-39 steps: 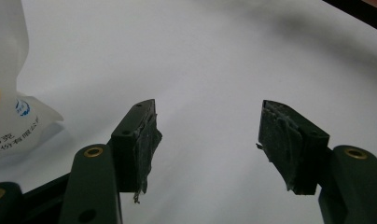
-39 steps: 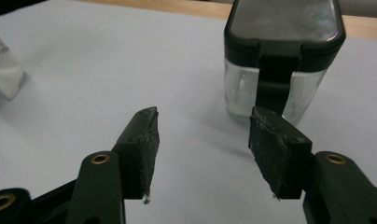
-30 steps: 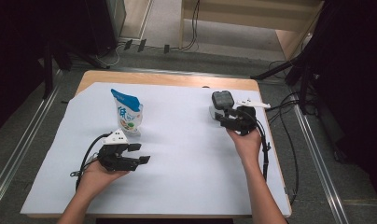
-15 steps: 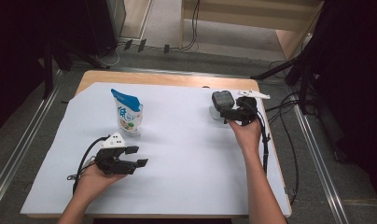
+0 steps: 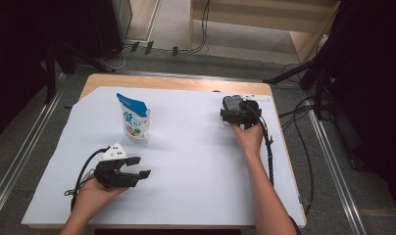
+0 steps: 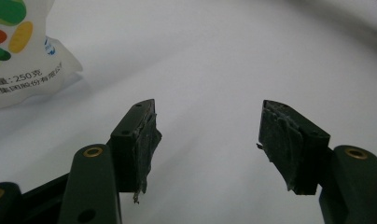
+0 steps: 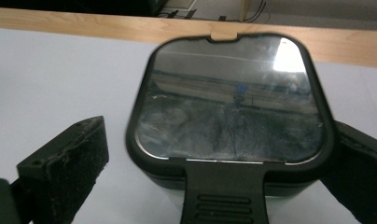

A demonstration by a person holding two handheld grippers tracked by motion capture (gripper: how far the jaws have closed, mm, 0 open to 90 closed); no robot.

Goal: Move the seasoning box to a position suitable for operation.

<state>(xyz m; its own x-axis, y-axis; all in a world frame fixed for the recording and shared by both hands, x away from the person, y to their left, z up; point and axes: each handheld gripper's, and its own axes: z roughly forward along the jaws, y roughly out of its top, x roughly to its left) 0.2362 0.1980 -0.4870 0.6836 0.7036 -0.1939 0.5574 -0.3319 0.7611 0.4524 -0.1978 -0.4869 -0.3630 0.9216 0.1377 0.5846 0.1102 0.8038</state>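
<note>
Here, one lidded box point(image 7: 229, 126) between right gripper's point(image 5: 236, 117) just-widened jaws, one pouch point(image 5: 134, 119), left gripper point(image 5: 139, 167) agape.

A pouch on the white sheet, cables on the floor

The pouch point(image 5: 134, 119) stands upright on the left part of the white sheet point(image 5: 186, 161), which covers most of the wooden counter point(image 5: 176, 83). Its top is blue and fruit pictures are printed on the front. On the grey floor point(image 5: 171, 29) behind the counter lie black cables point(image 5: 203, 24), near a light wooden frame point(image 5: 264, 36).
</note>
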